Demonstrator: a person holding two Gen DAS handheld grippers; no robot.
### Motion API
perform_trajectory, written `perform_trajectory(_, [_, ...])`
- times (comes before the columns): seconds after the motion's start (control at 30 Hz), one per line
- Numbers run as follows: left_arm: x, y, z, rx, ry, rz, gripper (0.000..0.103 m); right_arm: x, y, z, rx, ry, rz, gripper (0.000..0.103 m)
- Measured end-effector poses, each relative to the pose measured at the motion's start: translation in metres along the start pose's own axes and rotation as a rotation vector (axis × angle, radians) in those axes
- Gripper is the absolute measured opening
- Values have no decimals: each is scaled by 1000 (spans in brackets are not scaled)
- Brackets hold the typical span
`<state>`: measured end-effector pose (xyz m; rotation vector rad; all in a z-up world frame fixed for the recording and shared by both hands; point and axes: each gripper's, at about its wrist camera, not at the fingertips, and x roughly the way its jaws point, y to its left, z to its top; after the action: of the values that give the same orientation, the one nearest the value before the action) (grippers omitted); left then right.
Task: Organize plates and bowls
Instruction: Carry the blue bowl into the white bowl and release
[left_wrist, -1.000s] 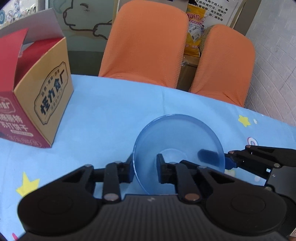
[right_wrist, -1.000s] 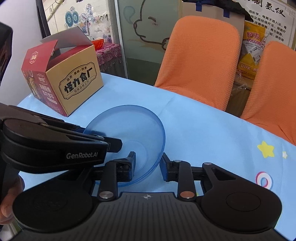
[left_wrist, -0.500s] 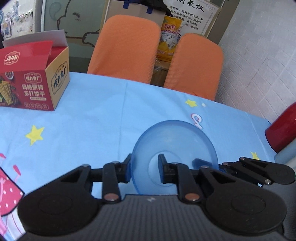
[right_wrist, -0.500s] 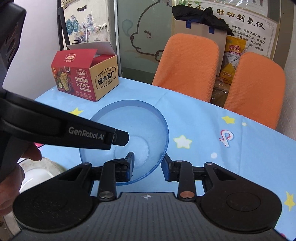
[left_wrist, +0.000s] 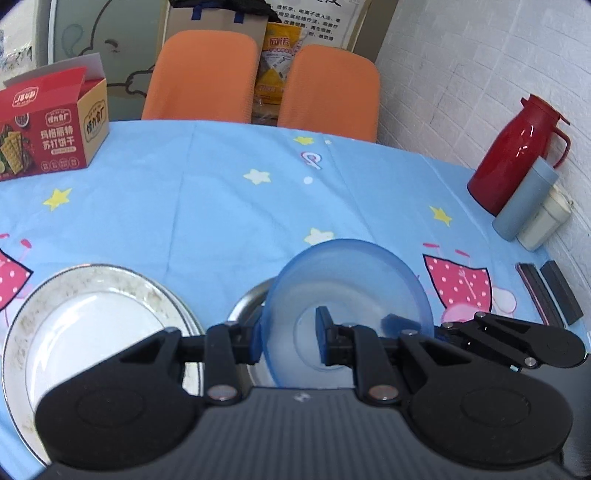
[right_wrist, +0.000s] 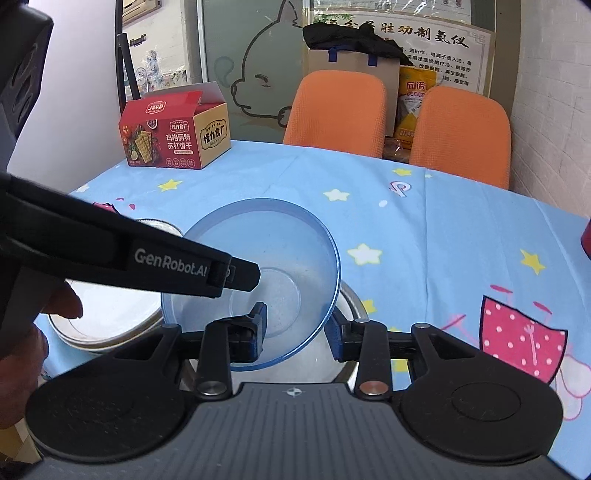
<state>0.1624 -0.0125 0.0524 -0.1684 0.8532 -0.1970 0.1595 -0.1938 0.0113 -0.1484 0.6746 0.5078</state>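
Blue bowl (left_wrist: 351, 280), translucent plastic, round, thin darker-blue rim, flat circular base showing through, faint whitish speckle inside. It sits lower centre of both wrist frames, held up over a metal bowl (left_wrist: 248, 301) whose steel rim peeks out below and left of it.

Left gripper (left_wrist: 288, 341): fingers closed on the bowl's wall, one pad outside on the left, the other inside near the base.

Right gripper (right_wrist: 297, 328): same deal on the opposite side, one finger inside the bowl, one outside past the rim, clamped on the wall. In the left wrist view the right gripper's black body comes in from lower right (left_wrist: 491, 338); in the right wrist view the left one crosses from the left edge with GenRobot.AI lettering (right_wrist: 236, 275).

White plate (left_wrist: 96, 328), speckled brownish rim, lower left of the left wrist frame, just beside the metal bowl; looks like a stack, can't tell how many.

Tablecloth (left_wrist: 221, 206) light blue, yellow and white stars, pink cartoon prints. Red biscuit box (left_wrist: 51, 138) upper left, flap open. Red thermos (left_wrist: 517, 151) at right edge, grey-blue cup (left_wrist: 524, 203) touching it in view. Two orange chairs (left_wrist: 207, 74) behind the table.
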Motion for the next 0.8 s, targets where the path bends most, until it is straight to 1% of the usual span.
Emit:
perform_trajectory(0.13, [7,-2,-12,8,32,6,17,5,-3,-6,17,0,-2,63])
perform_trajectory(0.2, [12,0,-14,6,40,14,18,4,-3,-12,27,-5,8,63])
perform_trajectory(0.3, [16,3,-15,11,46,3,19,5,-3,-17,24,-8,6,64])
perform_trajectory(0.33, [16,2,-16,17,42,1,20,5,-3,-18,22,-14,6,62])
perform_trajectory(0.37, [15,3,-16,21,36,0,32,4,-3,-18,25,-23,9,63])
perform_trajectory(0.4, [13,5,-15,20,27,-9,52,-2,-4,-23,38,-43,17,63])
perform_trajectory(0.43, [11,6,-14,12,17,-15,58,-6,-5,-25,56,-66,14,69])
perform_trajectory(0.47, [7,9,-12,1,7,-17,72,-11,-8,-27,74,-87,-8,72])
perform_trajectory(0.5, [2,11,-10,-18,-10,-23,78,-16,-11,-28,89,-111,-26,78])
perform_trajectory(0.53, [-4,13,-8,-30,-36,-11,81,-22,-15,-29,109,-137,-37,84])
perform_trajectory(0.57, [-10,16,-7,-35,-67,3,89,-27,-19,-31,133,-159,-43,89])
perform_trajectory(0.6, [-17,18,-7,-39,-110,27,96,-32,-23,-34,160,-180,-45,101])
perform_trajectory(0.63, [-24,19,-6,-46,-146,47,99,-36,-26,-36,185,-196,-49,103])
perform_trajectory(0.67, [-30,21,-6,-50,-181,64,99,-39,-28,-38,204,-207,-53,103])
perform_trajectory(0.8, [-42,23,-4,-69,-242,89,100,-39,-31,-46,277,-228,-46,103])
